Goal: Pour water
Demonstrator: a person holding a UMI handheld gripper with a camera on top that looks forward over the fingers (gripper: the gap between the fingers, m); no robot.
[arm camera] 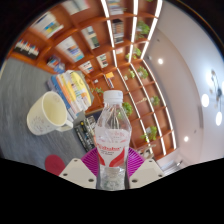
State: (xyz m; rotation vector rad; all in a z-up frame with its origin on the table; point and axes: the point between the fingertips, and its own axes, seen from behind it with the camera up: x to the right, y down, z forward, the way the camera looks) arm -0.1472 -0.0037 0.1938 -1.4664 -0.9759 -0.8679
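A clear plastic water bottle [113, 135] with a white cap and a red-and-white label stands upright between my fingers, lifted and tilted against the room. My gripper [112, 165] is shut on the bottle, both magenta pads [92, 160] pressing its lower body. A pale cream cup [46, 112] stands to the left of the bottle on a grey table [20, 130], its open mouth facing the bottle. The bottle's neck is to the right of the cup's rim, apart from it.
A red round object [54, 163] lies on the grey table near the left finger. Behind the cup is a colourful printed box or bag [76, 90]. Bookshelves, plants and ceiling light strips fill the background.
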